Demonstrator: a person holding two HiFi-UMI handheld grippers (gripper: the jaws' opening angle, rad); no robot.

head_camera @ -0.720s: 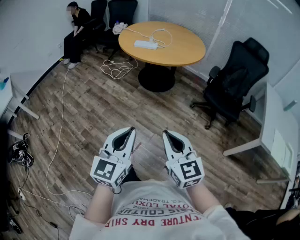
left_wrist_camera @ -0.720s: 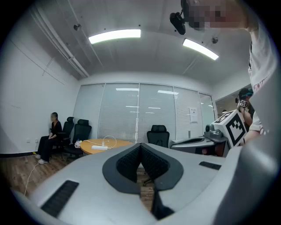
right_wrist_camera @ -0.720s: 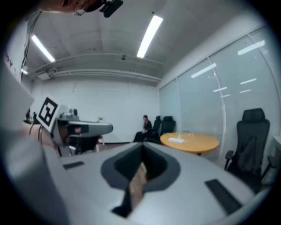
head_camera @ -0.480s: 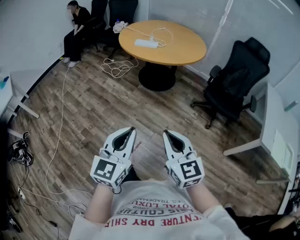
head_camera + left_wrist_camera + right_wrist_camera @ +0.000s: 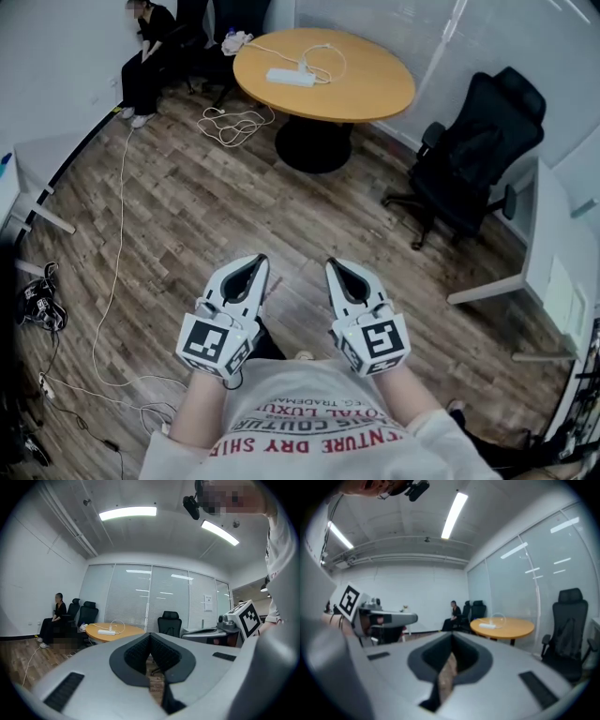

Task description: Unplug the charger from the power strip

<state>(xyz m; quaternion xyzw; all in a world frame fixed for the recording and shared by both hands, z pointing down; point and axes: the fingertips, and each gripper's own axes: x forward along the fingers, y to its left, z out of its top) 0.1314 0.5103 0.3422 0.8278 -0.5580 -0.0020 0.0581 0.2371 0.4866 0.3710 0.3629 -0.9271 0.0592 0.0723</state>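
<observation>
A white power strip (image 5: 291, 78) lies on the round wooden table (image 5: 361, 98) at the far end of the room, with a white cable (image 5: 325, 62) looping beside it. The charger itself is too small to make out. Both grippers are held close to the person's body, far from the table. My left gripper (image 5: 260, 261) is shut with nothing in it, and so is my right gripper (image 5: 332, 266). The left gripper view shows its jaws (image 5: 150, 636) closed, with the table (image 5: 123, 632) and strip (image 5: 107, 632) far ahead. In the right gripper view the table (image 5: 506, 627) stands off to the right.
A black office chair (image 5: 473, 155) stands right of the table. A person (image 5: 143, 52) sits on a chair at the back left. A coil of white cable (image 5: 234, 122) and a long cord (image 5: 117, 267) lie on the wood floor. White desks (image 5: 562, 272) flank both sides.
The grippers keep their place in front of the body. The room has slid slightly upward in the head view.
</observation>
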